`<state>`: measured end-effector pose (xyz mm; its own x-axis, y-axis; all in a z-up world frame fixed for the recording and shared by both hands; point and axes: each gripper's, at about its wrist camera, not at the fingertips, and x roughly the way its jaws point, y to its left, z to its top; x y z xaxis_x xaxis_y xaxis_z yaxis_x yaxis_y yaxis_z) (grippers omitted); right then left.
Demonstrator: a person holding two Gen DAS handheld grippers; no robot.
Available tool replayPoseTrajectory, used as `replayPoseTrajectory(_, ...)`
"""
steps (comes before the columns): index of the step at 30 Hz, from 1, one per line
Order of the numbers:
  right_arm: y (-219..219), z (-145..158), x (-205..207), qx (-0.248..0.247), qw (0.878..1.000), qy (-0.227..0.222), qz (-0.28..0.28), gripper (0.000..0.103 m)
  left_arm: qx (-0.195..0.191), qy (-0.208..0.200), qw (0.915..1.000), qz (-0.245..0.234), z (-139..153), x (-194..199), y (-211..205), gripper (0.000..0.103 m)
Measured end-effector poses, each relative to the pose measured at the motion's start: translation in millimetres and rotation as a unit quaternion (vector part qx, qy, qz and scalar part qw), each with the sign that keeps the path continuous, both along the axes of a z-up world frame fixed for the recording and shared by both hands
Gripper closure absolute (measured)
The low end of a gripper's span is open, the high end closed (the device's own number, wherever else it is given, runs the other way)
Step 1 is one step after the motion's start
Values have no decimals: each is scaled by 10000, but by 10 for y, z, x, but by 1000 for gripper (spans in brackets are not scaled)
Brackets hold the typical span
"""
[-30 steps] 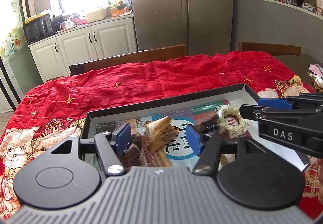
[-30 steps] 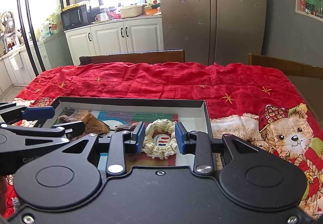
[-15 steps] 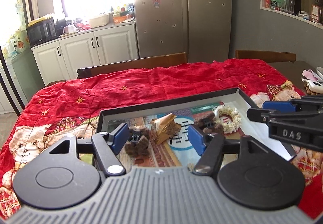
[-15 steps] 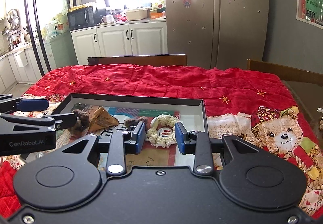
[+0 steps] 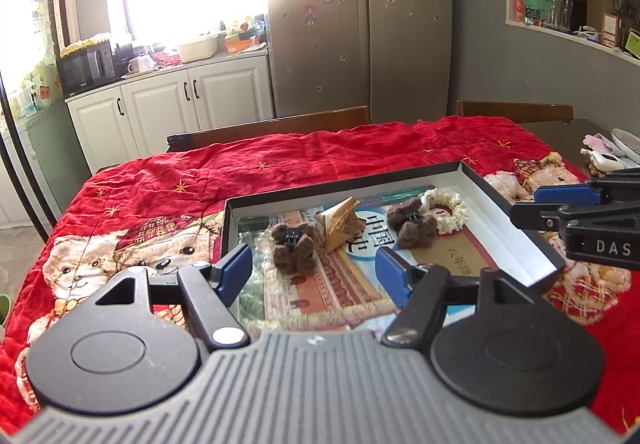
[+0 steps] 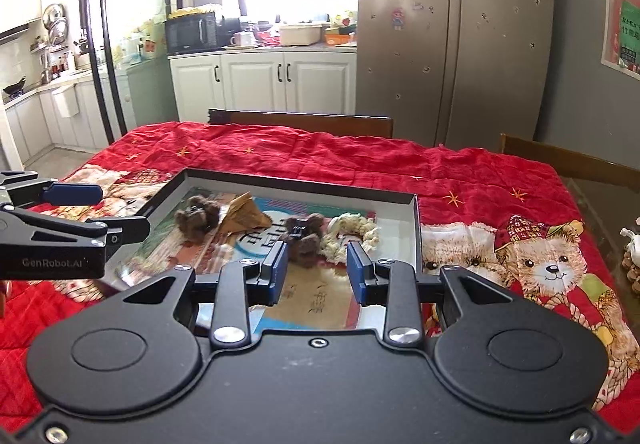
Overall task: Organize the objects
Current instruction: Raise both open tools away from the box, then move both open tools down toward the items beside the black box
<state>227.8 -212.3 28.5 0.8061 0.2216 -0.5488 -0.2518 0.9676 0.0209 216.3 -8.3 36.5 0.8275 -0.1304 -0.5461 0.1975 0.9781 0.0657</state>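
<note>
Two brown clips (image 5: 294, 246) (image 5: 412, 224) lie in the tray (image 5: 516, 240), just ahead of both grippers: left gripper (image 5: 314, 274) empty, jaws opening; right gripper (image 6: 316, 272) part-open, gripping nothing.

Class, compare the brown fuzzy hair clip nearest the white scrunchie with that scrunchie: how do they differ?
The brown fuzzy hair clip is dark, lumpy and has a black clasp on top; the white scrunchie is cream, ring-shaped with an open centre. The clip bulks taller; the scrunchie lies flatter. Both are soft and sit in the black tray.
</note>
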Motion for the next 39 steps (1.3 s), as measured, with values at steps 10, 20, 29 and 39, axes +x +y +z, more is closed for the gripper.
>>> replayPoseTrajectory(10,-41,34,-474,-16,9998,-12,175,71,-30,-100,9997,-210,4,-450,21,21)
replayPoseTrajectory(20,-102,-123,-923,8,9995,149,284,70,-167,-96,9992,-345,-103,-871,32,21)
replayPoseTrajectory(29,-31,-391,-1239,-26,9994,151,311,70,-296,-19,9985,-449,-289,-1133,-21,20)
replayPoseTrajectory(39,23,-655,-1315,119,9991,229,324,70,-344,77,9977,-572,-494,-1281,-118,20)
